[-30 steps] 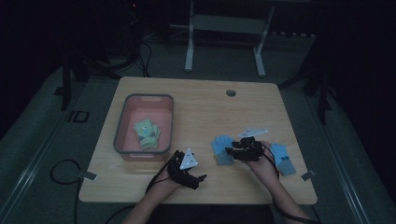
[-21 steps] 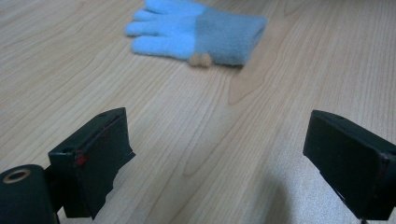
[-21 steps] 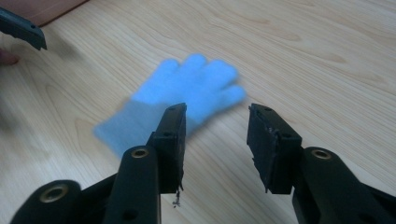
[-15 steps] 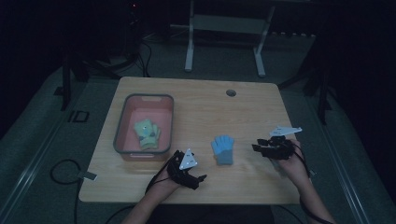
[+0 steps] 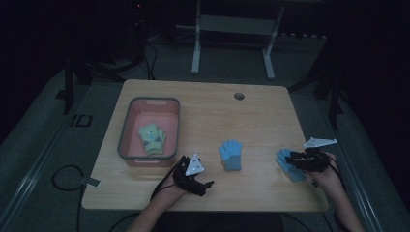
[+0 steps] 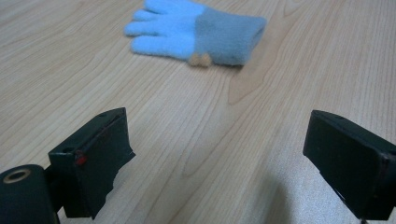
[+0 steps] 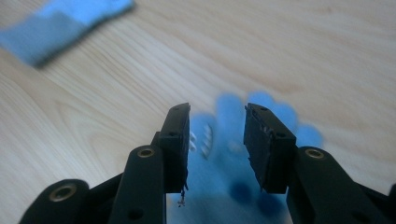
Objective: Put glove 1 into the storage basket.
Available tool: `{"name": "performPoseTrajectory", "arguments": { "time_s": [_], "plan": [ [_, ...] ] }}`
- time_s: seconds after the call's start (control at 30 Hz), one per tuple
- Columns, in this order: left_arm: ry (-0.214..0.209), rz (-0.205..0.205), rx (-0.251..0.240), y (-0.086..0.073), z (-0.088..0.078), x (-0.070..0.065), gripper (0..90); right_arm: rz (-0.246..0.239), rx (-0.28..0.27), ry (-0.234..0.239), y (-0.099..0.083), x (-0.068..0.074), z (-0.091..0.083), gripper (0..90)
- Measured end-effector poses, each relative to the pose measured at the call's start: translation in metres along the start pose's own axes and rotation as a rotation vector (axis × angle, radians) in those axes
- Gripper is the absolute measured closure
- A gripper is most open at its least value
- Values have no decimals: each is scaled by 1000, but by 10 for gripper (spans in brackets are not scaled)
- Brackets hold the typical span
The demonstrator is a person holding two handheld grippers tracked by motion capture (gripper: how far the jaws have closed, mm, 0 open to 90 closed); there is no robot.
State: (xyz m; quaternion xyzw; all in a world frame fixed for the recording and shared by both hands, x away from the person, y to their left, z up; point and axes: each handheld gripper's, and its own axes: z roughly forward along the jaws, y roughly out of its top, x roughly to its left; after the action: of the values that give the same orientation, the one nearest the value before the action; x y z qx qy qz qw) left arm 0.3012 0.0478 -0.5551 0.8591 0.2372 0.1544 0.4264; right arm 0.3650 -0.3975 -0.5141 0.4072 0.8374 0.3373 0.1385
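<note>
Right now two blue gloves lie on the worktop. One glove rests flat near the middle, fingers pointing to the far side, cuff toward the near edge. The second glove sits at the right, near the worktop's right edge, with the right gripper over it. In the right gripper view that glove shows between and beneath the jaws, which stand partly apart and have just been closing; whether the pads already press the fabric I cannot tell. The left gripper rests near the front edge with its jaws spread wide and nothing between them, facing the middle glove.

Both gloves look like soft, light fleece: limp, easily bunched, not slippery and not fragile. A pinch on the thicker cuff or across the palm should lift one cleanly; a single finger would probably let it dangle. A pink bin at the left holds a pale green glove.
</note>
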Motion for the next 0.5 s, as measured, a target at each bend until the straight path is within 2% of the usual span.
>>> {"name": "performPoseTrajectory", "arguments": {
  "time_s": [0.17, 0.3, 0.33, 0.4, 0.5],
  "plan": [
    [-1, 0, -3, 0, 0, 0, 74, 12, 30, -24, -17, -11, -1, 611],
    [-6, -3, -3, 0, 0, 0, 74, -19, 78, -28, -27, -11, 5, 600],
    [-5, -1, -1, -1, 0, 0, 74, -21, 62, -27, -29, -10, 6, 603],
    [-5, 4, 3, -1, 0, 0, 74, -9, 60, -33, -30, -10, 5, 645],
    [-5, -1, 4, -1, 0, 0, 75, 18, 66, -43, -29, -7, 6, 785]
  ]
}}
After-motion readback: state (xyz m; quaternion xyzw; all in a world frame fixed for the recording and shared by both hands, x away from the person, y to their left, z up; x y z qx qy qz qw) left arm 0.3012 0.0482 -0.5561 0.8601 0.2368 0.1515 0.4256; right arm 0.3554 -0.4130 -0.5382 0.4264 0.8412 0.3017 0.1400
